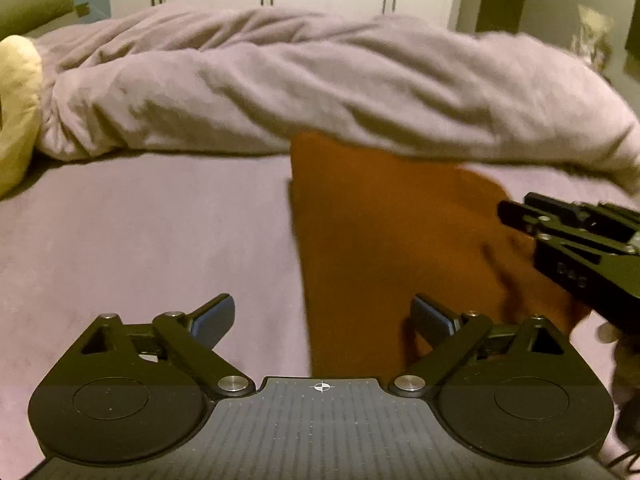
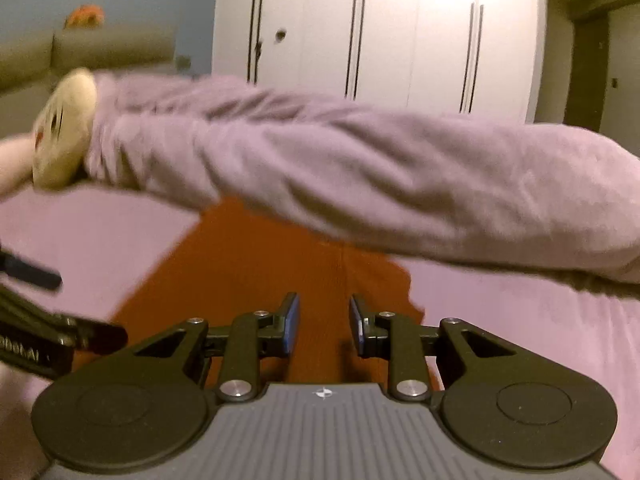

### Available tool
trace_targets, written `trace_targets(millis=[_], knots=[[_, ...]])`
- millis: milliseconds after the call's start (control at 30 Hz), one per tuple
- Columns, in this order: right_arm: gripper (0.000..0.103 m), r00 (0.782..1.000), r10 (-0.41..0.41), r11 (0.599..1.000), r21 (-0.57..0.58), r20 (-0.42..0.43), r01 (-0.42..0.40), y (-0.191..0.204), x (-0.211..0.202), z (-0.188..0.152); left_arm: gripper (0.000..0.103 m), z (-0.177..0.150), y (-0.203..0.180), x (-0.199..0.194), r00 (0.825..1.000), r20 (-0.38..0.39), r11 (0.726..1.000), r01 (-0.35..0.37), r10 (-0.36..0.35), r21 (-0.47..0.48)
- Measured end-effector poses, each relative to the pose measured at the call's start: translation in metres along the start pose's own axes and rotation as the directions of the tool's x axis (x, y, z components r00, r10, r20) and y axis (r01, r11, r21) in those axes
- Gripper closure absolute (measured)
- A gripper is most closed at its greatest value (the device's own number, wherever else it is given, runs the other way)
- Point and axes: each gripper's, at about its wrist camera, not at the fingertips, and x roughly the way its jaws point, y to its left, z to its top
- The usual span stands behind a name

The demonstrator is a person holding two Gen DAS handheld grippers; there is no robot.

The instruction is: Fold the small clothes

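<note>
An orange-brown garment (image 1: 380, 240) lies flat on the lilac bed sheet (image 1: 140, 240), its far end tucked under the duvet. My left gripper (image 1: 324, 316) hovers over the garment's near left edge, jaws wide open and empty. My right gripper (image 2: 325, 326) hangs above the garment (image 2: 256, 264) with a narrow gap between its blue pads (image 2: 292, 324) and nothing gripped. In the left wrist view the right gripper (image 1: 516, 216) reaches in from the right over the cloth. The left gripper (image 2: 76, 306) shows at the left edge of the right wrist view.
A crumpled lilac duvet (image 1: 300, 92) lies in a ridge across the bed behind the garment. A pale yellow plush cushion (image 1: 16, 112) sits at the far left. White wardrobe doors (image 2: 380, 32) stand behind. A hand (image 1: 616, 344) holds the right gripper.
</note>
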Motion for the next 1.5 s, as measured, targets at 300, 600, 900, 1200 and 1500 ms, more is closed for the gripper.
trace_targets(millis=[300,600,900,1200,1500], knots=[[0.075,0.998,-0.033,0.999,0.033,-0.046,0.035,0.002,0.052,0.015,0.002,0.030,0.006,0.058,0.997,0.016,0.994,-0.072,0.074,-0.083],[0.066,0.996,-0.088,0.996,-0.012,-0.020,0.088,0.001,0.077,-0.027,0.000,0.003,-0.015,0.093,0.975,0.168,0.988,-0.153,0.149,0.014],[0.025,0.999,-0.013,0.988,0.153,-0.042,0.019,-0.027,0.024,-0.022,0.000,-0.004,0.023,0.032,0.996,0.087,0.998,0.026,-0.020,-0.061],[0.027,0.990,0.107,0.861,0.506,-0.088,-0.048,-0.071,-0.039,-0.060,0.000,-0.047,0.042,-0.006,0.990,0.008,0.974,0.139,-0.140,-0.179],[0.051,0.943,0.333,0.526,0.826,0.019,-0.203,-0.062,-0.034,-0.096,0.000,-0.058,0.007,0.005,0.998,-0.067,0.993,0.003,-0.011,-0.117]])
